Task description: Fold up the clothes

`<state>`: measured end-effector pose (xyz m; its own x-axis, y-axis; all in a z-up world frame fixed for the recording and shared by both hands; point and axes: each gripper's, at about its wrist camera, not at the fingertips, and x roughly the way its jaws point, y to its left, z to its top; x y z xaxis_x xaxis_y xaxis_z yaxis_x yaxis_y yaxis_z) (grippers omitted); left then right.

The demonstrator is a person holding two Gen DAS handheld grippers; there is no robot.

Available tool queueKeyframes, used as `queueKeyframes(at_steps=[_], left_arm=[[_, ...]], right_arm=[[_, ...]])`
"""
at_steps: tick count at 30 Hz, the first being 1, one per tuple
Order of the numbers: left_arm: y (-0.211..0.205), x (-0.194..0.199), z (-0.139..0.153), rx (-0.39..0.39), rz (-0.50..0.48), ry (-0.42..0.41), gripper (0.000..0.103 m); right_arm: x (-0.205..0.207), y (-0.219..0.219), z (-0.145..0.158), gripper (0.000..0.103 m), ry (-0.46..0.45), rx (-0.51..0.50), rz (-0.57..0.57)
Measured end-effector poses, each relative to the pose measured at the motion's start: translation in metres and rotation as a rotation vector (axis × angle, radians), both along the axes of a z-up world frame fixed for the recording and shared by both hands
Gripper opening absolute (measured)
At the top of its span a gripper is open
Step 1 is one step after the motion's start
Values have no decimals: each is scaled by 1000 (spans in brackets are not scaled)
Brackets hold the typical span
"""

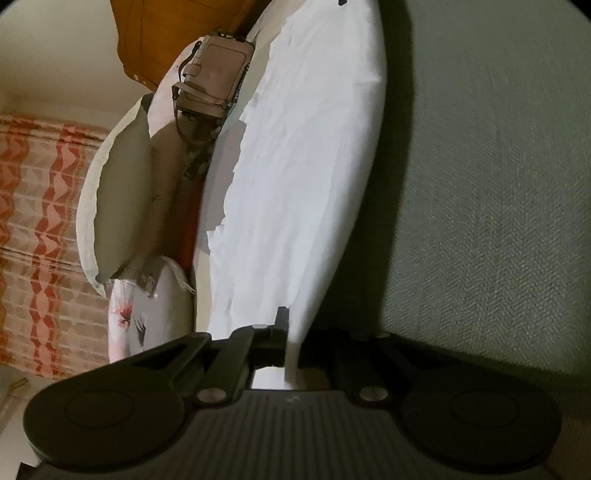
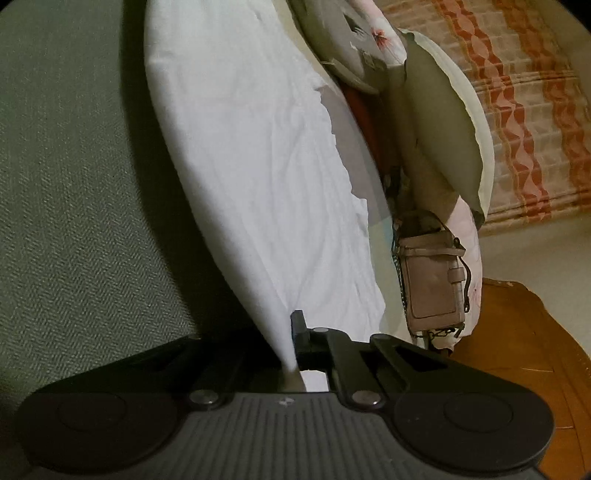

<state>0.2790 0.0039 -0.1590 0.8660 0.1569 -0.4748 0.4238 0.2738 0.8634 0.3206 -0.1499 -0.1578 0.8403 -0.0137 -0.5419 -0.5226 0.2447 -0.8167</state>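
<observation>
A white garment (image 1: pixel 295 166) stretches away from my left gripper (image 1: pixel 286 325), whose jaws are shut on its near edge. In the right wrist view the same white garment (image 2: pixel 266 166) runs up from my right gripper (image 2: pixel 291 332), also shut on a pinched edge of the cloth. The garment hangs taut between the two grips, raised over a grey-green woven bed cover (image 1: pixel 480 221), and throws a dark shadow on it. At each gripper the far finger is hidden behind the cloth.
Beside the garment lie a grey-green pillow (image 1: pixel 125 192), a floral cushion (image 1: pixel 133 317) and a pinkish-brown small bag (image 1: pixel 214 74), the bag (image 2: pixel 432 284) also in the right wrist view. An orange-patterned blanket (image 2: pixel 517 110) and a wooden headboard (image 1: pixel 177 33) lie beyond.
</observation>
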Motion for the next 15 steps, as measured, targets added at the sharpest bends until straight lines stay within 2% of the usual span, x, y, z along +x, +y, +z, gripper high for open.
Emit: queueKeyframes(at_steps=[5,8,12,15], left_arm=[[4,-8,22,-17,-4,-13,0],[10,-19,35,-23,-2,-18,0],[14,-44,50,-50,3,-10,0],[14,-77,56,-50,-21,12,0]], right_arm=[[-7,-6,21,5,27,45,-14],[-25,-9,38,5,58,84,-15],[-57,-8,54,5,86,94,-7],[-83,-8,64,5,128,97,-6]])
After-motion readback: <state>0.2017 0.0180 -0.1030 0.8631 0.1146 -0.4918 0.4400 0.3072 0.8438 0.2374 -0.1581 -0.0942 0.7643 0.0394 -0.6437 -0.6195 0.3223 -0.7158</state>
